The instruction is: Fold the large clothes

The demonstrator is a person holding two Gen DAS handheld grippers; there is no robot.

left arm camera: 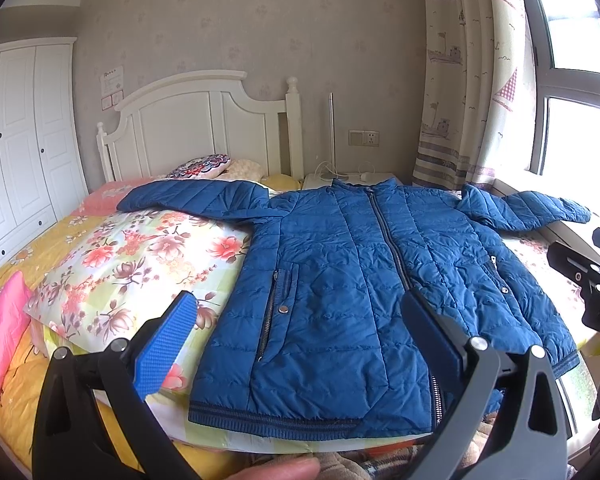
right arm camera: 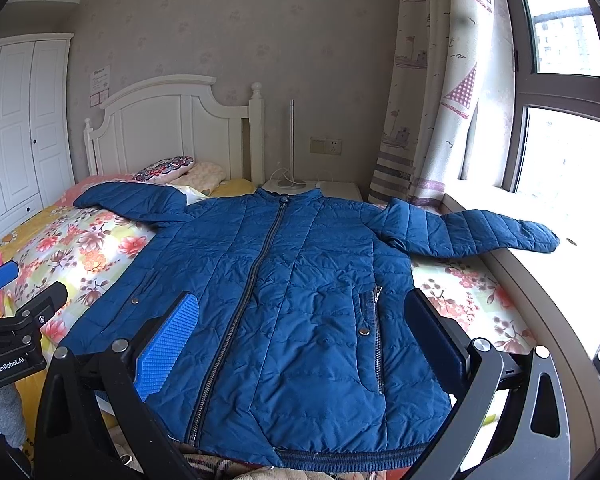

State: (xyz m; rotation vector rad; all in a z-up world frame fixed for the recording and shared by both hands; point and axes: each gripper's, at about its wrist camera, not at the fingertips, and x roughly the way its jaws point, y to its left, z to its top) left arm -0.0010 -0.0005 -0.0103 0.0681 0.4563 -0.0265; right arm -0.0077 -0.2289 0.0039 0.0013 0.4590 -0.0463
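Observation:
A blue quilted jacket (left arm camera: 360,280) lies flat and zipped on the bed, front up, collar toward the headboard, both sleeves spread out sideways. It also shows in the right wrist view (right arm camera: 300,292). My left gripper (left arm camera: 300,320) is open and empty above the jacket's lower left half, near the hem. My right gripper (right arm camera: 300,324) is open and empty above the jacket's lower right half. The right sleeve (right arm camera: 480,232) reaches onto the window sill. The left sleeve (left arm camera: 188,198) lies over the floral quilt.
A floral quilt (left arm camera: 140,256) covers the bed under the jacket. Pillows (left arm camera: 204,166) lie by the white headboard (left arm camera: 188,128). A nightstand (right arm camera: 320,190) stands beyond the collar. A window sill (right arm camera: 560,280) and curtain (right arm camera: 432,100) are on the right, a wardrobe (left arm camera: 20,140) on the left.

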